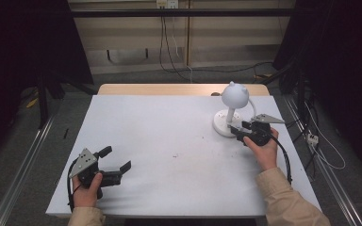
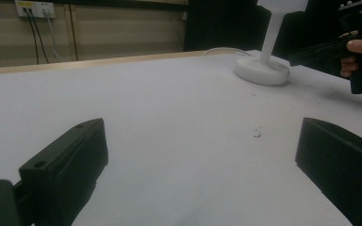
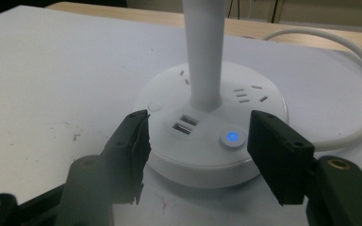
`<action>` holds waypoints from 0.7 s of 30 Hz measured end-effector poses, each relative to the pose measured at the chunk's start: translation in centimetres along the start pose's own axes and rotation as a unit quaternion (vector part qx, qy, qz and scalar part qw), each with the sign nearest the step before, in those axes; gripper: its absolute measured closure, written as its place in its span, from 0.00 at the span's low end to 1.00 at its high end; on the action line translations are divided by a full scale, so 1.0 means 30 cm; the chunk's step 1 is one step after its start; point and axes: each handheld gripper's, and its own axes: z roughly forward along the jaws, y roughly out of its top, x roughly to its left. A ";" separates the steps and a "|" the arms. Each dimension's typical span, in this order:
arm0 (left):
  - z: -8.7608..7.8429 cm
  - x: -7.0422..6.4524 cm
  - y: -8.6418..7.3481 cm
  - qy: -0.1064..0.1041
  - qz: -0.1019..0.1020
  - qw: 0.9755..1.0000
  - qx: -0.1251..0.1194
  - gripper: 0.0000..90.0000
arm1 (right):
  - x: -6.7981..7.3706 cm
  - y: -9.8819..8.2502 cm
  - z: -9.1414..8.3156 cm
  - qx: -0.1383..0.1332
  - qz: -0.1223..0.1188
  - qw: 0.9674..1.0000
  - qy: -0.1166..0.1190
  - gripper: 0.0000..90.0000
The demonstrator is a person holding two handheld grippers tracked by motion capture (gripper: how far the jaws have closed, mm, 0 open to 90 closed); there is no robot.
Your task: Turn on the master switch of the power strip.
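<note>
Lamp base (image 3: 202, 136) | just ahead of right tool (image 3: 195, 141) | jaws apart

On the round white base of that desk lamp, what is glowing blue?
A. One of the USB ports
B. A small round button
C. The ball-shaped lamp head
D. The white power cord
B. In the right gripper view a small round button glows blue on the round white lamp base, beside the two unlit USB ports and in front of the white stem.
</note>
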 end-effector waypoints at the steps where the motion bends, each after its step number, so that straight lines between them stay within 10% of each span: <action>1: -0.002 0.001 0.001 0.000 0.000 1.000 -0.001 0.03 | 0.003 -0.002 -0.004 0.001 0.000 1.000 0.004 0.41; 21: -0.004 -0.005 0.004 -0.001 0.001 1.000 -0.003 0.03 | 0.046 -0.024 -0.104 -0.015 -0.009 0.999 0.034 0.25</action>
